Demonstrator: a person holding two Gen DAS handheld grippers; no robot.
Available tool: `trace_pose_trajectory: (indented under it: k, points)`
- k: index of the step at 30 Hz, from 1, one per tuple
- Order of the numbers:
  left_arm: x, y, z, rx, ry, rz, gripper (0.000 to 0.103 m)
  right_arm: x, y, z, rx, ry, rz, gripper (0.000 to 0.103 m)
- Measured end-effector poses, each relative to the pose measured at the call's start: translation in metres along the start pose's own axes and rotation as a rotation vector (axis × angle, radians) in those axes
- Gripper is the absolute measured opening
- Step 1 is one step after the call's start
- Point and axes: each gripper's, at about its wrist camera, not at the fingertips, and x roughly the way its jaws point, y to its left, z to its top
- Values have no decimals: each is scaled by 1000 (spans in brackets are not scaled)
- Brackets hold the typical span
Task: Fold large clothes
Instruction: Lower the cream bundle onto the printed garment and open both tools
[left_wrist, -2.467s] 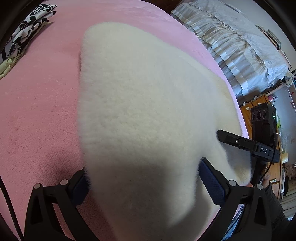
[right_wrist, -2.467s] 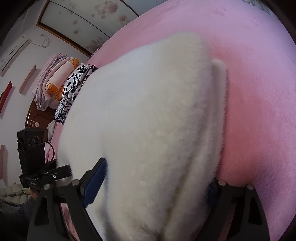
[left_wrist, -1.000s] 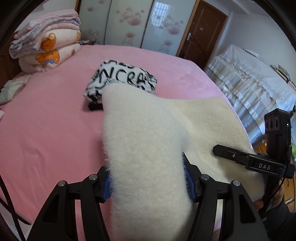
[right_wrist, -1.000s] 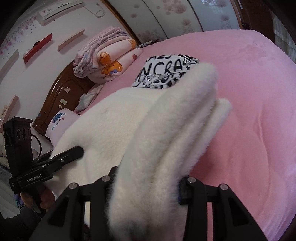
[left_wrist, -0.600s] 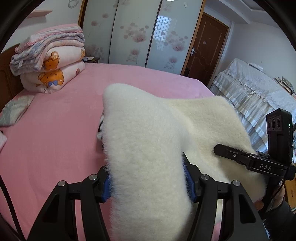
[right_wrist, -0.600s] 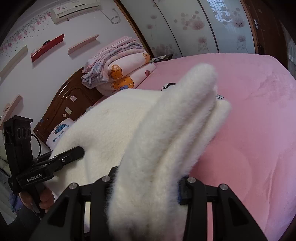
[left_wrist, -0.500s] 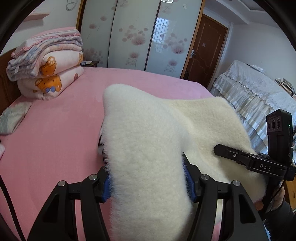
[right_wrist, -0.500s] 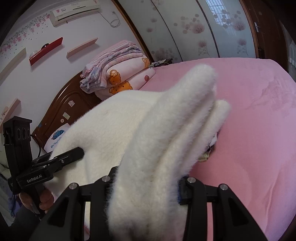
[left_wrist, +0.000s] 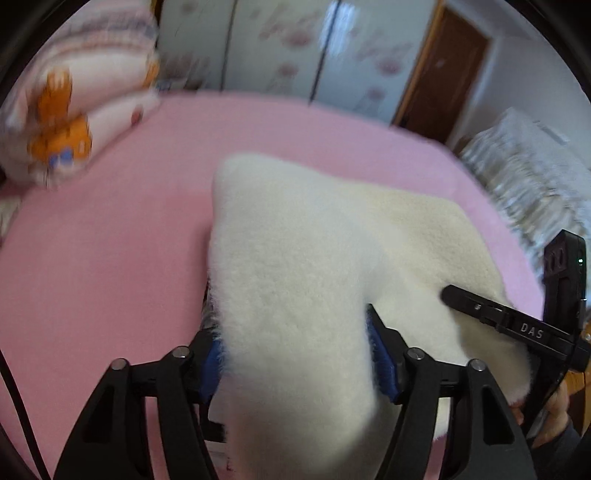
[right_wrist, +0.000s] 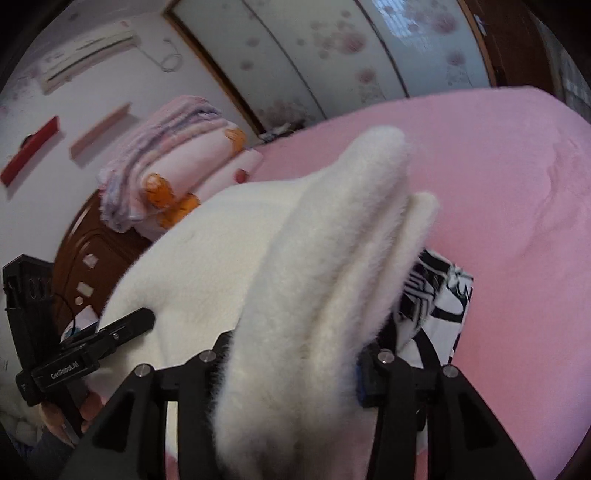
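Above the pink bed (left_wrist: 110, 240), the cream fleece garment (left_wrist: 295, 277) hangs bunched between both tools. The left gripper (left_wrist: 295, 354) has just been opening, fleece between its blue pads; the right gripper (right_wrist: 291, 363) likewise, though blur hides whether either pinches firmly. Just beside the fleece lies a black-and-white folded garment (right_wrist: 439, 295). Loosening jaws could drop it crooked onto that pile.

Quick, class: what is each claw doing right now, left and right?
Left claw: jaws just opening, white fleece garment still between the pads.
Right claw: jaws just opening slightly, same garment still between them.
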Motion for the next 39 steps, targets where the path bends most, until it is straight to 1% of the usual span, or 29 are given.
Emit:
trace_pose_trajectory:
  k: [1, 2, 3, 5, 7, 8, 9, 11, 13, 14, 15, 16, 17, 18, 19, 20, 21, 22, 23, 24, 26, 27, 29, 31, 33, 34, 35, 36, 39]
  points:
    - [16, 4, -7, -12, 1, 12, 86, 27, -18, -7, 49, 70, -51, 56]
    - [21, 9, -13, -33, -25, -8, 96, 42, -30, -14, 82, 97, -67, 59]
    - [23, 14, -18, -42, -54, -38, 100, 47, -41, -25, 107, 77, -59, 63]
    - [26, 23, -23, -55, -58, -85, 100, 39, -44, -36, 75, 26, -90, 81]
    - [24, 29, -23, -71, -42, -103, 100, 32, -42, -39, 7, 28, -104, 82]
    - [20, 30, -22, -59, -49, -90, 100, 26, -38, -39, -26, 38, -109, 82]
    - [12, 28, -22, -39, -61, -59, 99, 18, -33, -36, -65, 37, -133, 82]
    - [-10, 18, -22, 10, -102, 16, 96, -4, -20, -34, -135, -5, -208, 82]
    - [-37, 6, -23, 52, -169, 36, 86, -34, -3, -34, -212, -93, -255, 82]
    - [-49, 3, -23, 65, -198, 28, 71, -43, 4, -30, -238, -115, -263, 82]
    - [-60, -1, -22, 74, -213, 10, 52, -52, 12, -30, -265, -126, -264, 82]
    - [-67, -6, -23, 79, -208, 1, 44, -56, 19, -32, -282, -127, -260, 75]
    - [-72, -10, -26, 82, -198, -5, 27, -60, 26, -35, -301, -119, -249, 58]
    - [-73, -14, -29, 95, -180, -15, 19, -59, 31, -39, -322, -98, -240, 47]
    - [-72, -17, -33, 109, -158, -2, 17, -55, 36, -44, -340, -71, -252, 28]
    - [-65, -19, -36, 126, -132, 31, 15, -49, 39, -47, -353, -46, -274, 16]
    - [-57, -20, -41, 145, -97, 81, 12, -40, 39, -51, -353, -16, -311, 16]
    - [-48, -20, -46, 158, -68, 118, 12, -36, 35, -57, -351, -6, -353, 16]
    - [-45, -21, -49, 162, -63, 140, 12, -33, 32, -60, -348, 3, -386, 16]
    - [-40, -20, -51, 157, -46, 162, 12, -30, 27, -63, -335, 17, -403, 16]
    - [-32, -15, -52, 111, -6, 194, 12, -27, 20, -66, -311, 42, -402, 15]
    - [-32, -14, -51, 86, 1, 209, 12, -27, 19, -68, -302, 49, -399, 15]
    - [-35, -16, -45, 70, 5, 235, 13, -35, 22, -66, -278, 67, -384, 15]
    - [-46, -23, -44, 55, 5, 235, 19, -49, 26, -66, -263, 74, -370, 16]
    - [-61, -28, -46, 40, -12, 224, 39, -64, 31, -67, -261, 73, -364, 16]
    - [-70, -32, -47, 36, -23, 222, 47, -73, 33, -68, -261, 67, -363, 16]
    - [-80, -36, -48, 34, -36, 228, 60, -82, 34, -69, -262, 63, -365, 17]
    - [-91, -41, -51, 34, -51, 236, 67, -92, 35, -69, -262, 59, -368, 16]
    - [-119, -49, -56, 28, -73, 231, 70, -126, 37, -74, -250, 45, -372, 16]
